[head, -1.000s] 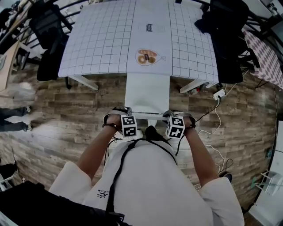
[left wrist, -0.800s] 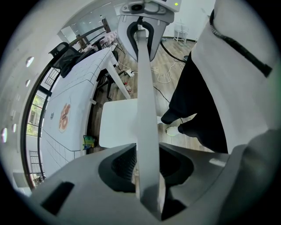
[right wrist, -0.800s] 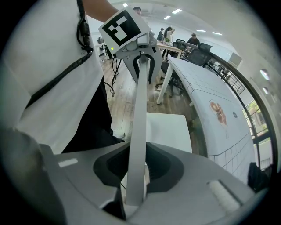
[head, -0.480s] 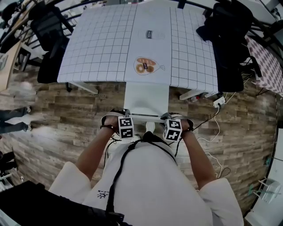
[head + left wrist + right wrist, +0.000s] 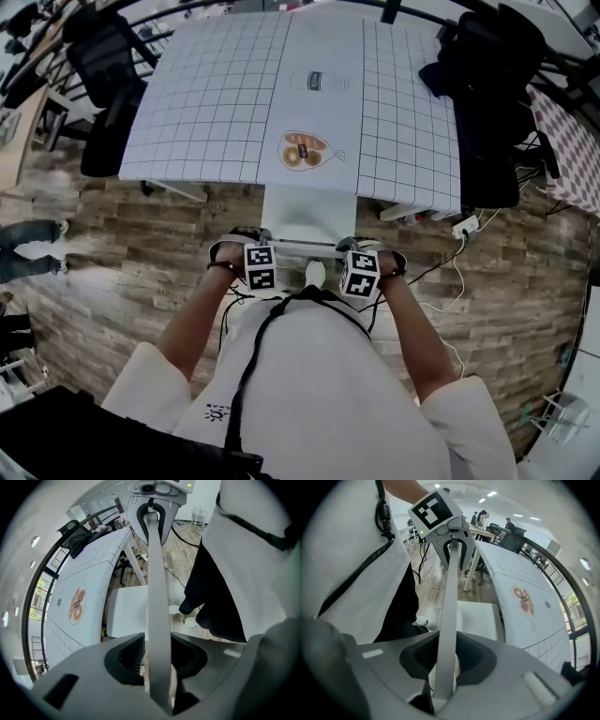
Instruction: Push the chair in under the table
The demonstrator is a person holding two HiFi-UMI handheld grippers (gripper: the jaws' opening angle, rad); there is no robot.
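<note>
White chair (image 5: 309,211), seat meeting near edge of gridded table (image 5: 216,103); left gripper (image 5: 158,653) and right gripper (image 5: 445,660) each clamped on its back rail (image 5: 305,247).

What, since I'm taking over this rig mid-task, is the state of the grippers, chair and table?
Left hand-held gripper: shut on the chair's top rail, pointing down.
Right hand-held gripper: shut on the same rail, at its other end.
Seat: front edge at the table edge, most of it out.
Done: chair gripped, lined up.
Left: push it in under the table.
</note>
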